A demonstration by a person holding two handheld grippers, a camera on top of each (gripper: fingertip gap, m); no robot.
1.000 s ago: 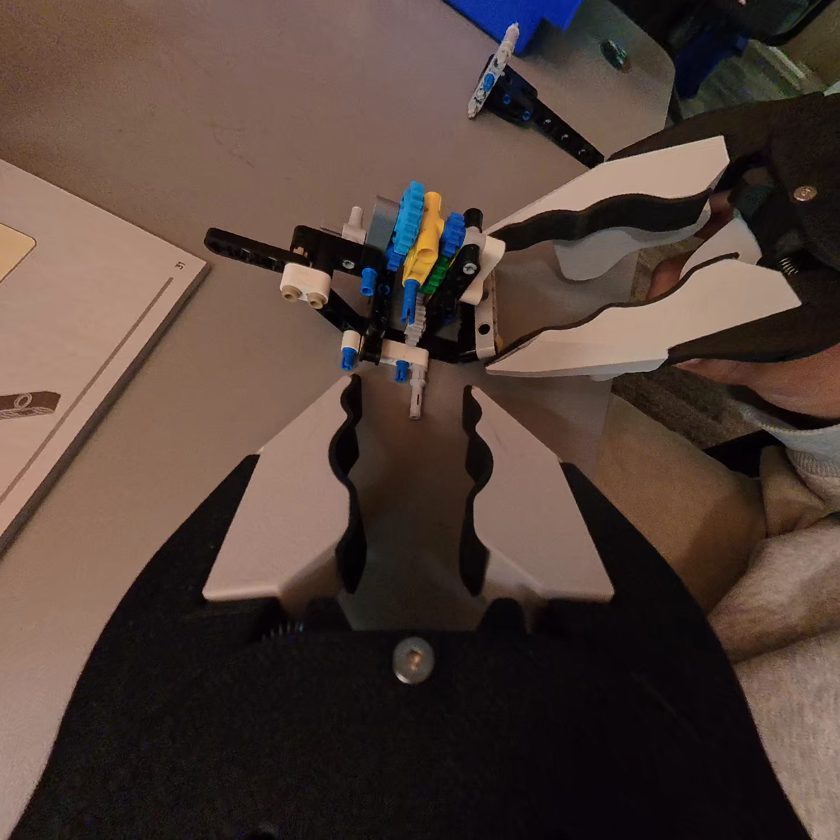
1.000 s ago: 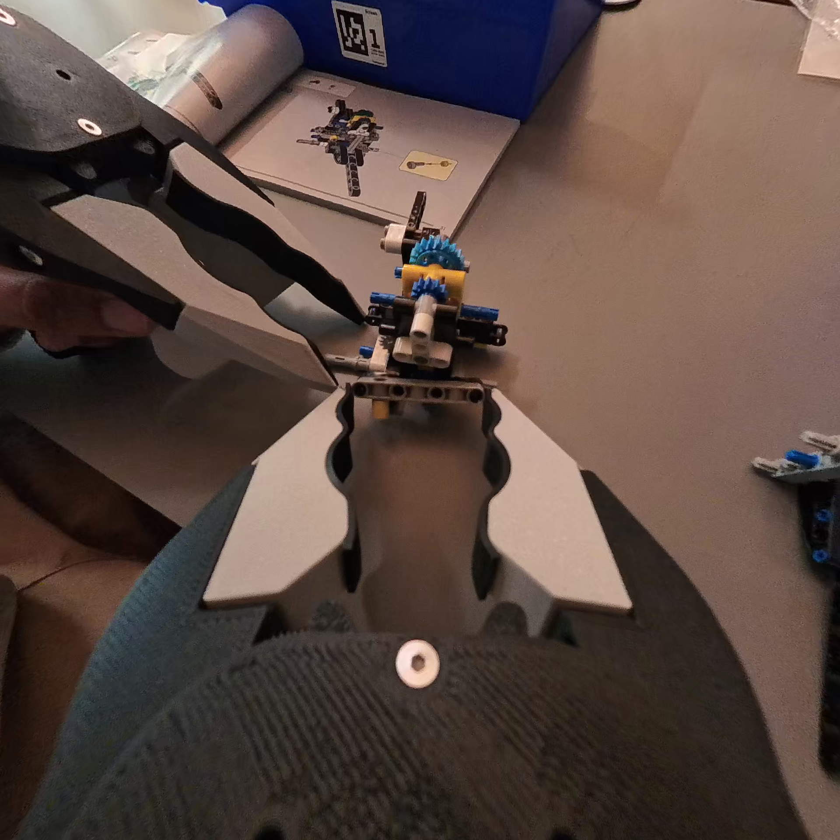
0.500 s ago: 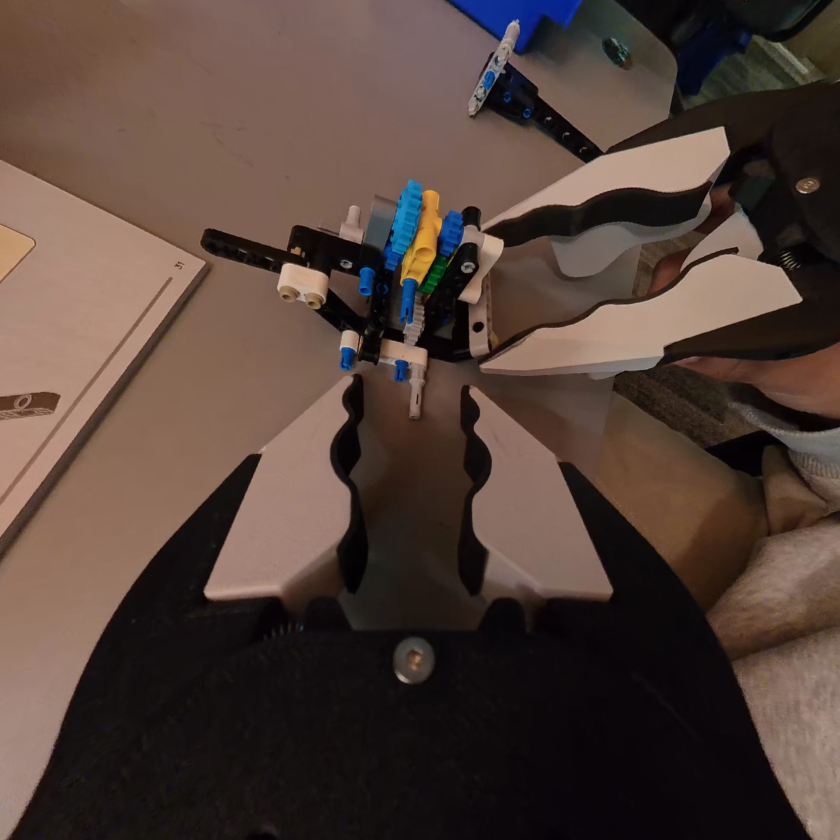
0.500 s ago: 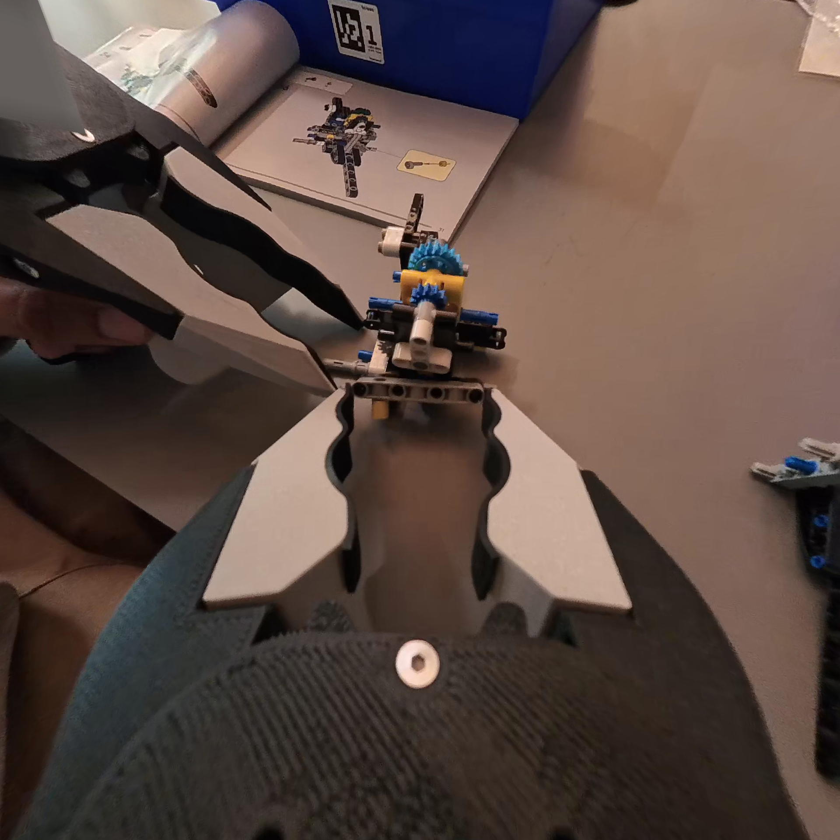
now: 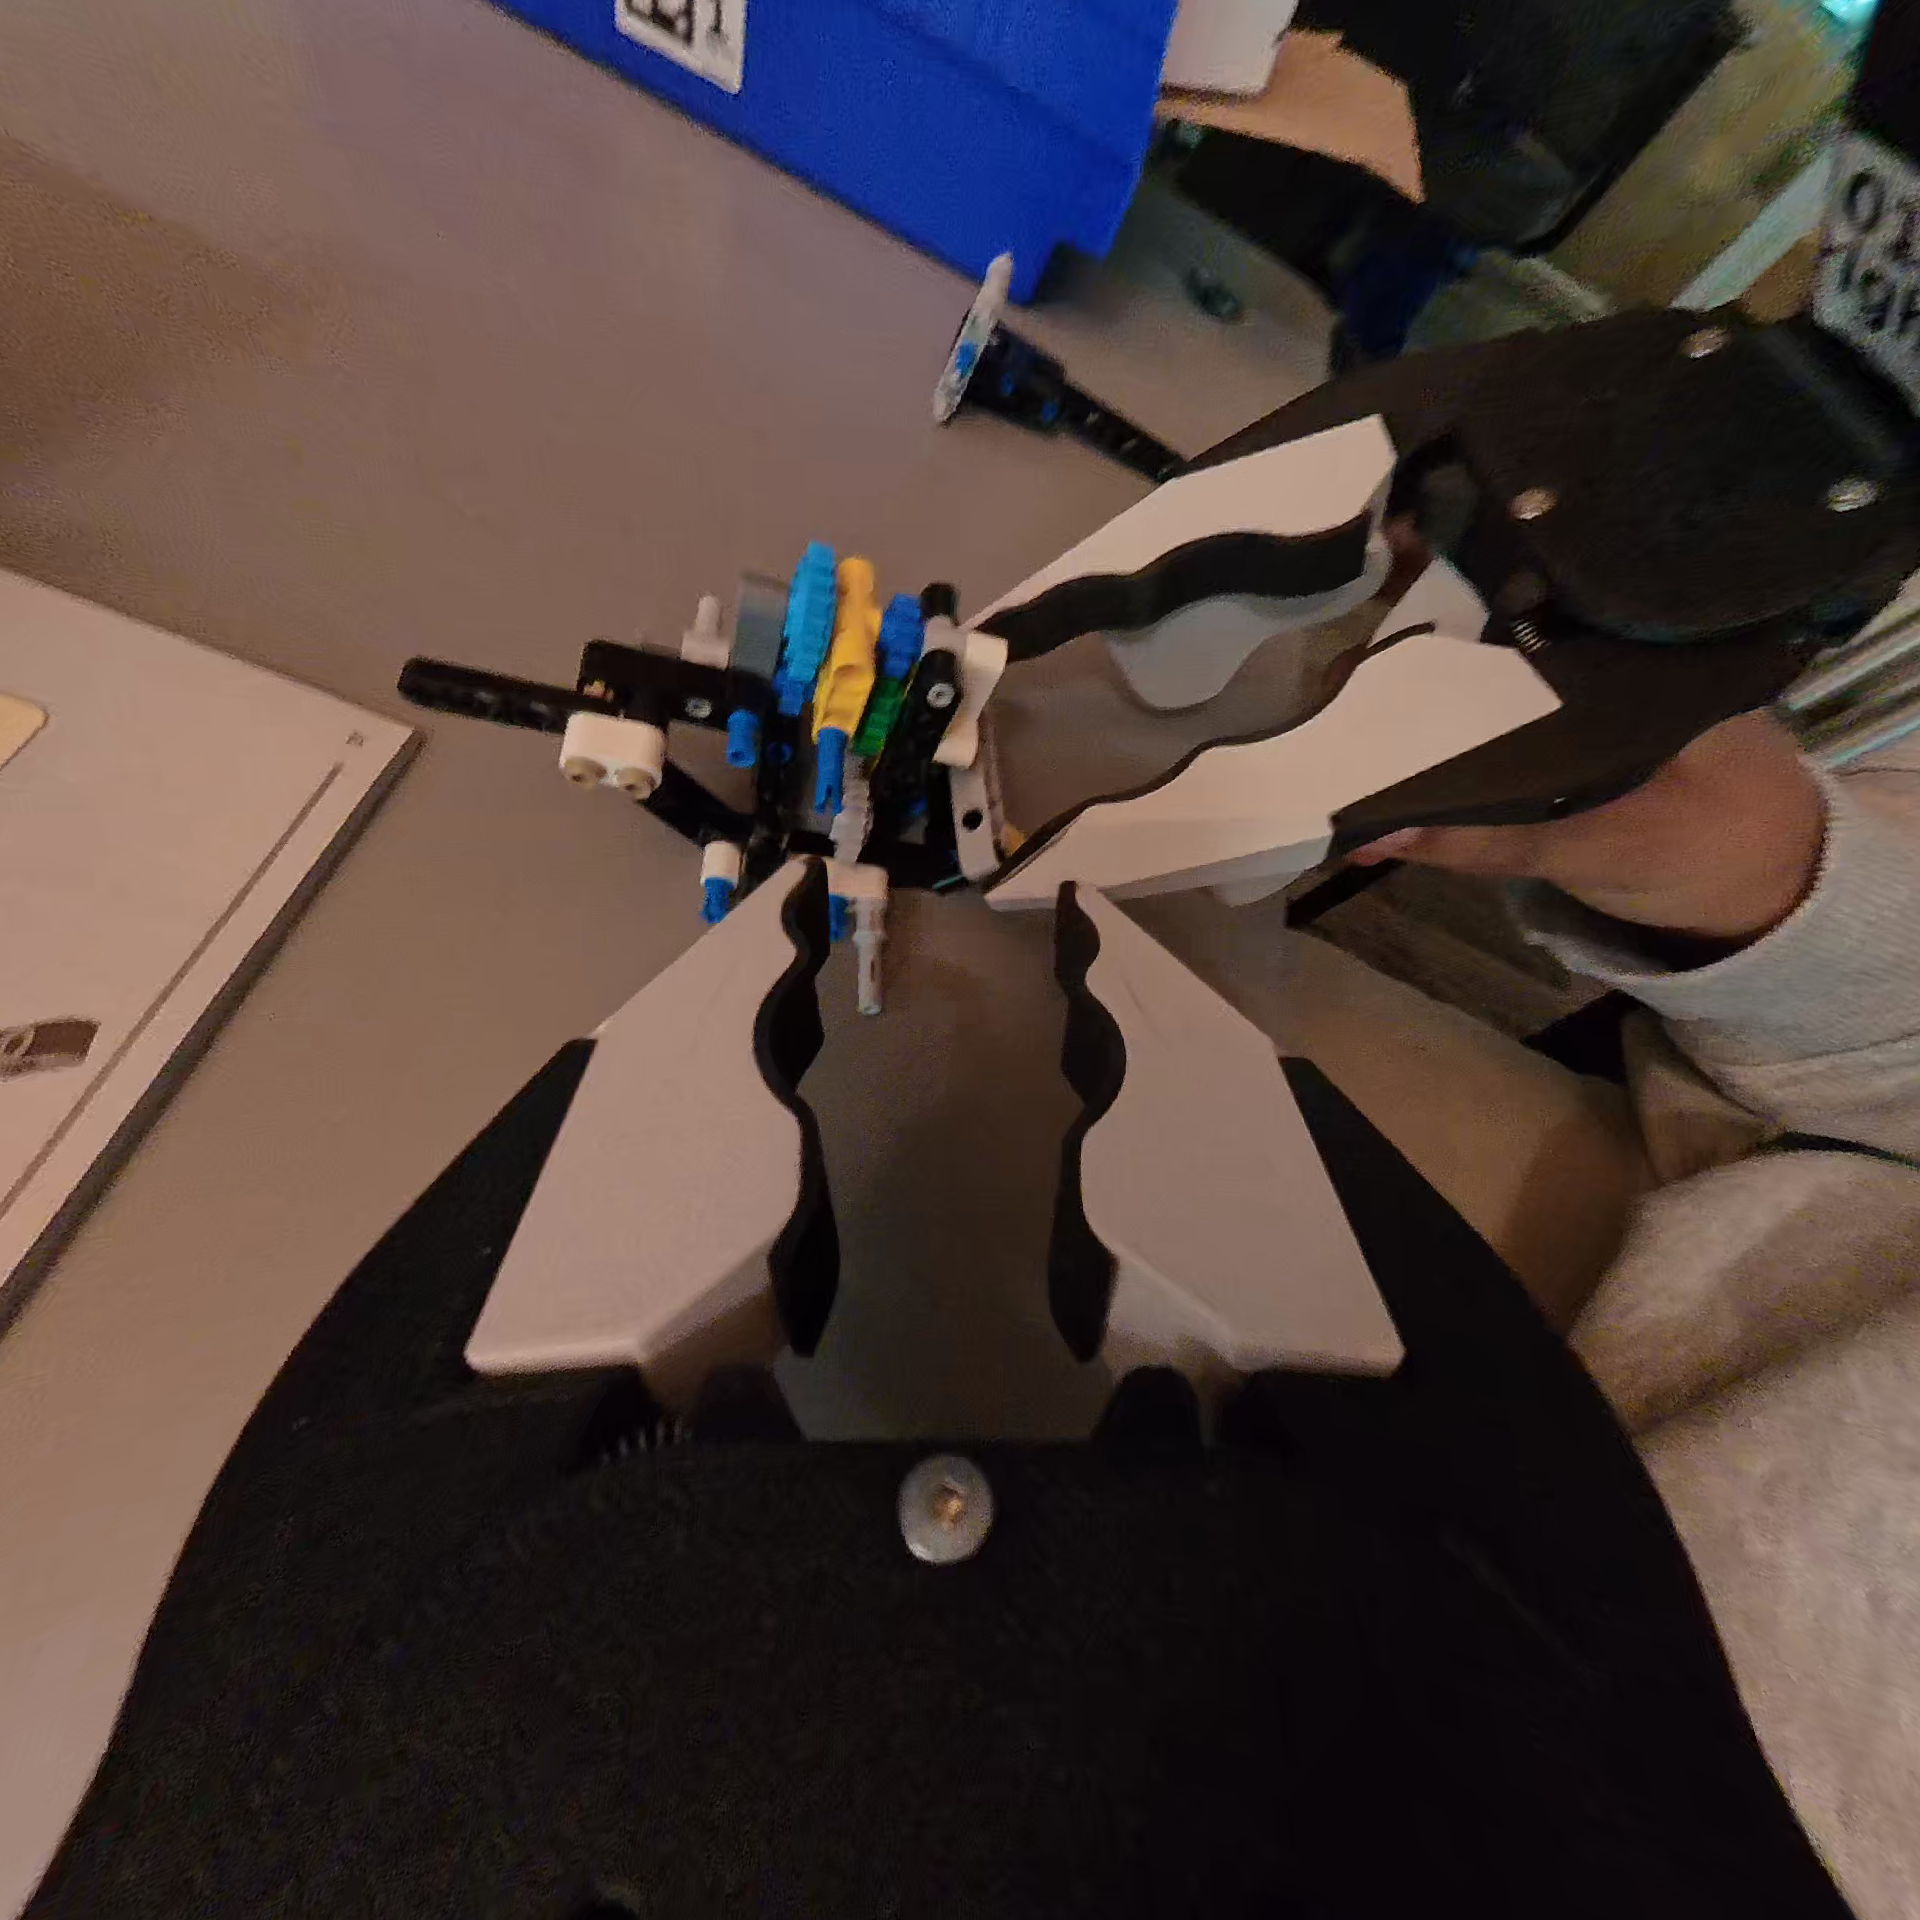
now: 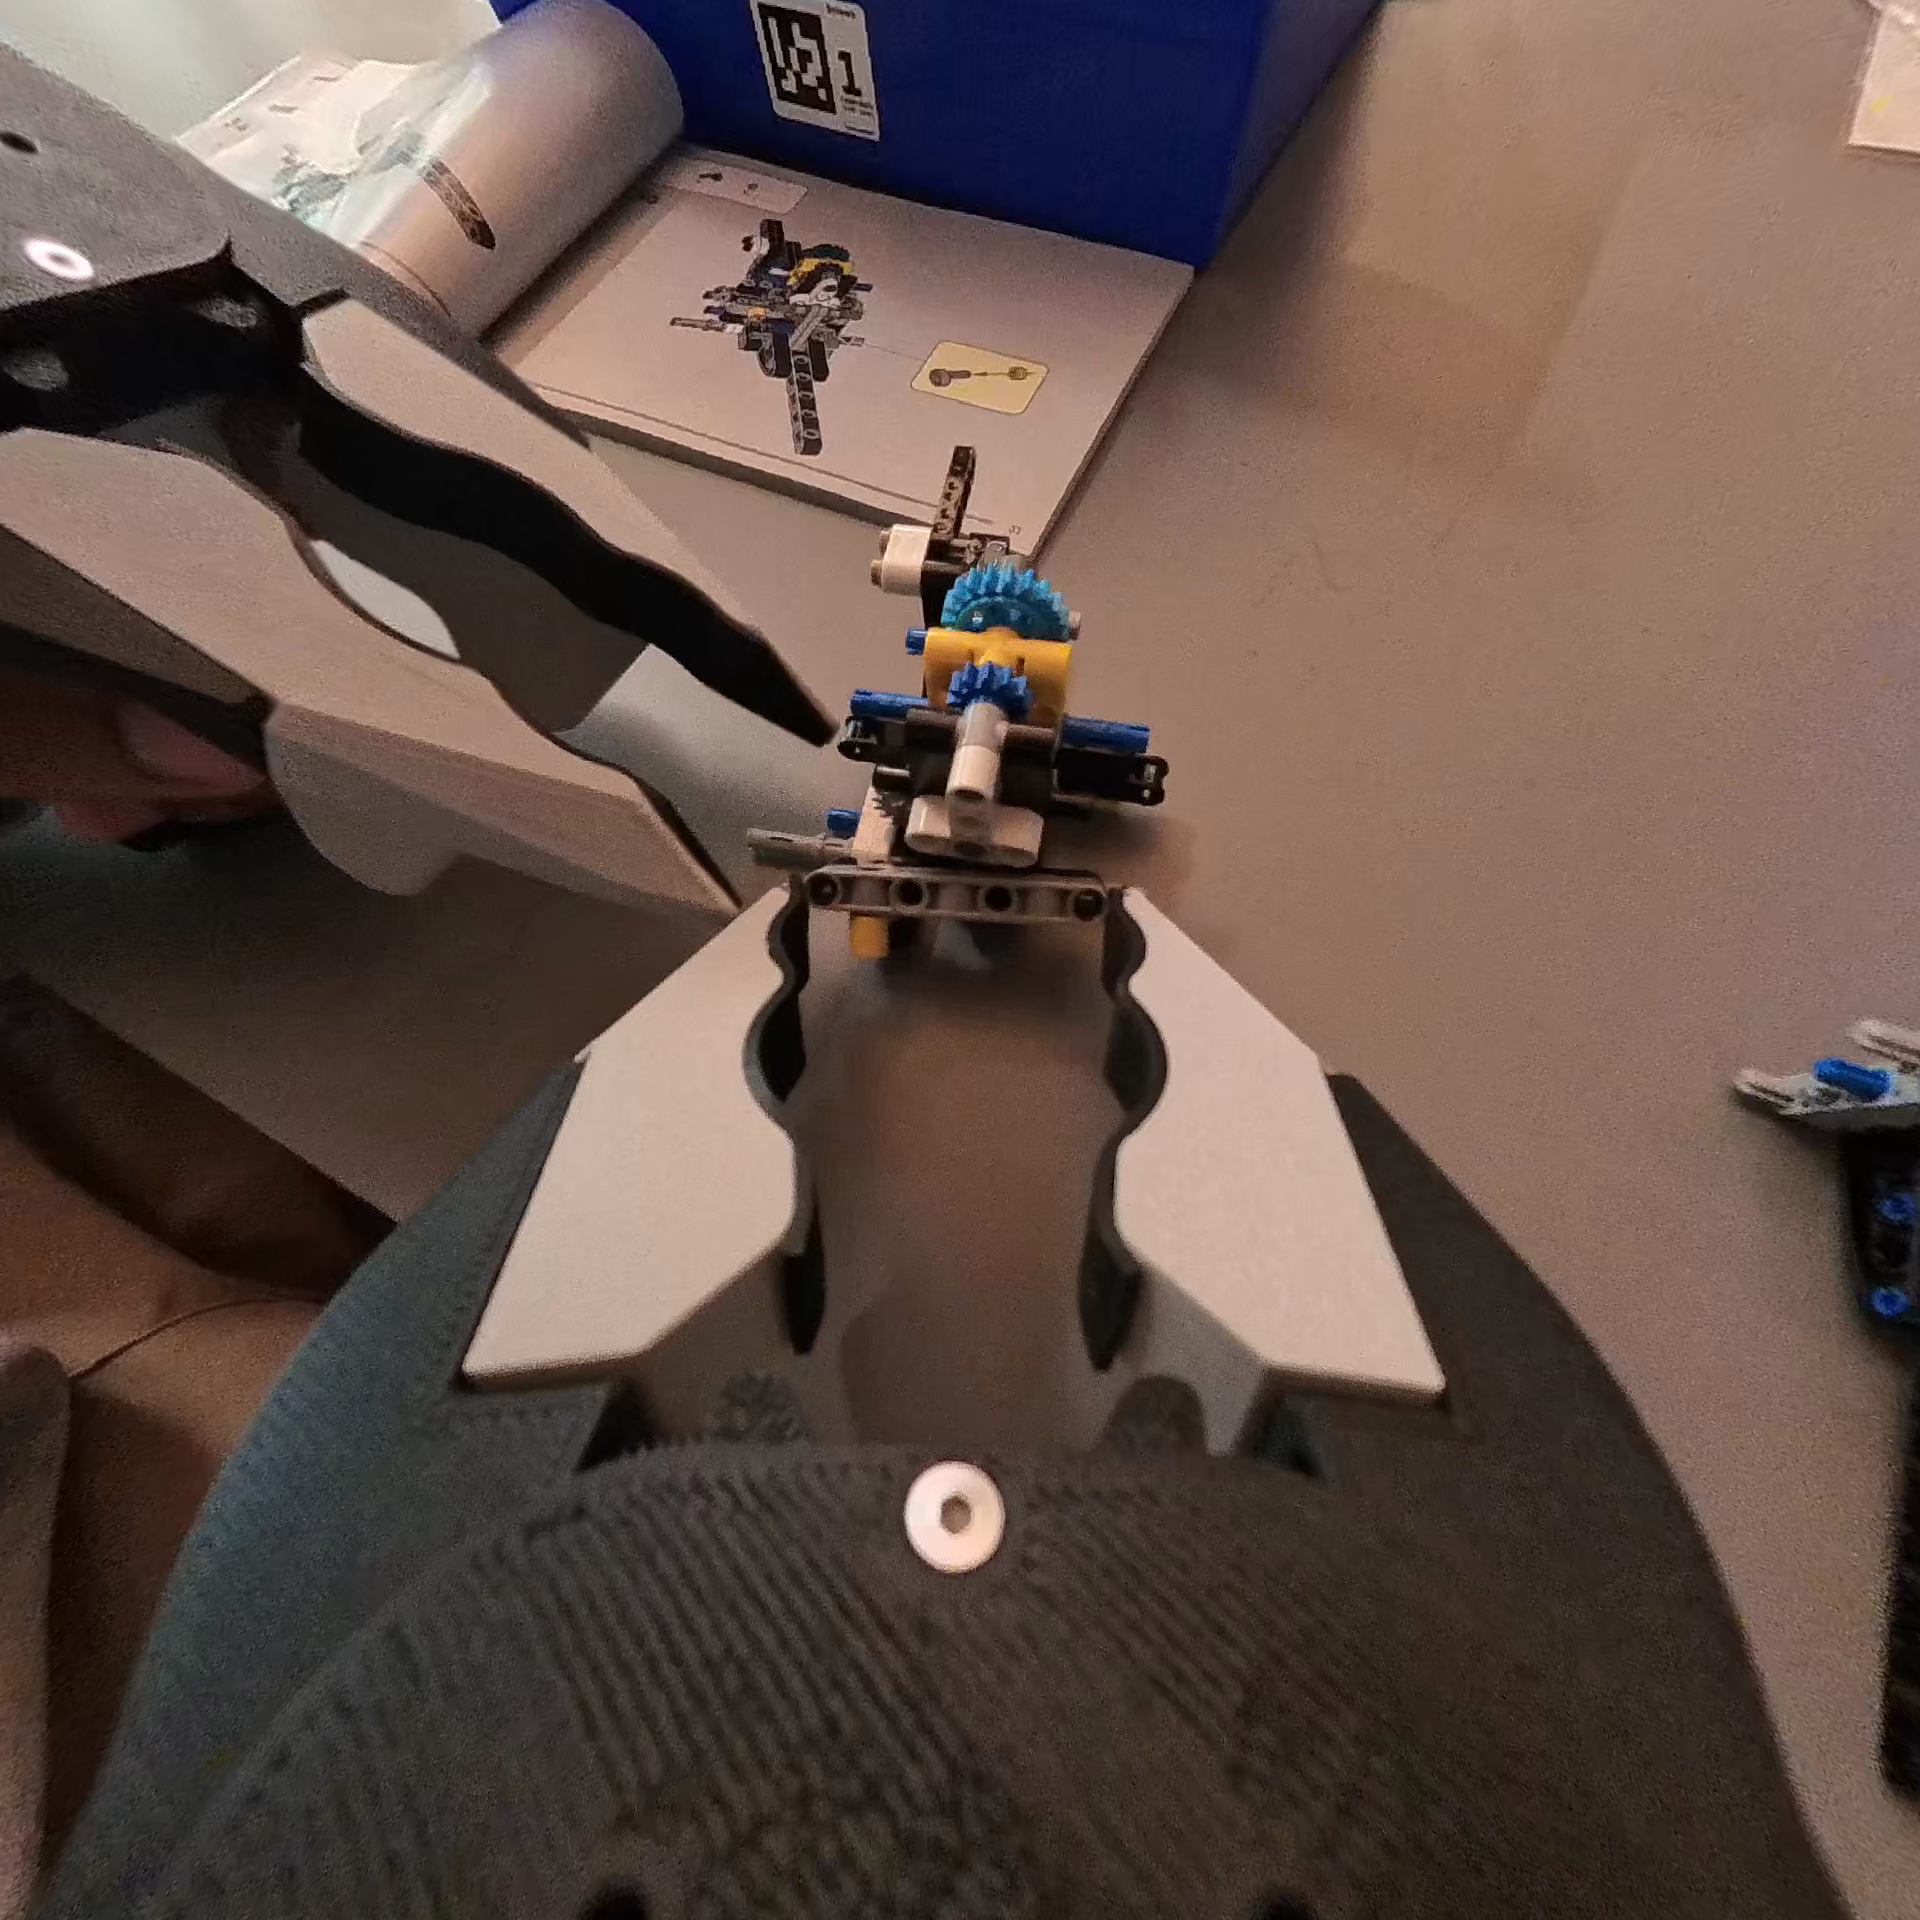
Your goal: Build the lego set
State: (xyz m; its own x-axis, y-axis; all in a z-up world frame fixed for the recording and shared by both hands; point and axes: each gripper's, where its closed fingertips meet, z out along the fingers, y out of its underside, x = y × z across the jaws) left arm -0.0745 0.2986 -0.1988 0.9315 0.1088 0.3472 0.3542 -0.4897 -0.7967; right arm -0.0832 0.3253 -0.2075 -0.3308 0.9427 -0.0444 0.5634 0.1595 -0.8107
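Right gripper [image 6: 951, 914] clamps grey beam [image 6: 954, 896] of model [image 5: 821, 727] above table [image 5: 312, 416]. Left gripper [image 5: 930, 914] jaws parted, empty, beside grey pin [image 5: 871, 956]. Likely next: seat pin.

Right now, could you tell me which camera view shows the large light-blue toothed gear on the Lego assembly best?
The right wrist view: the large light-blue toothed gear faces the camera, its teeth showing above the yellow block. The left wrist view catches the gear only edge-on, as a thin blue strip.
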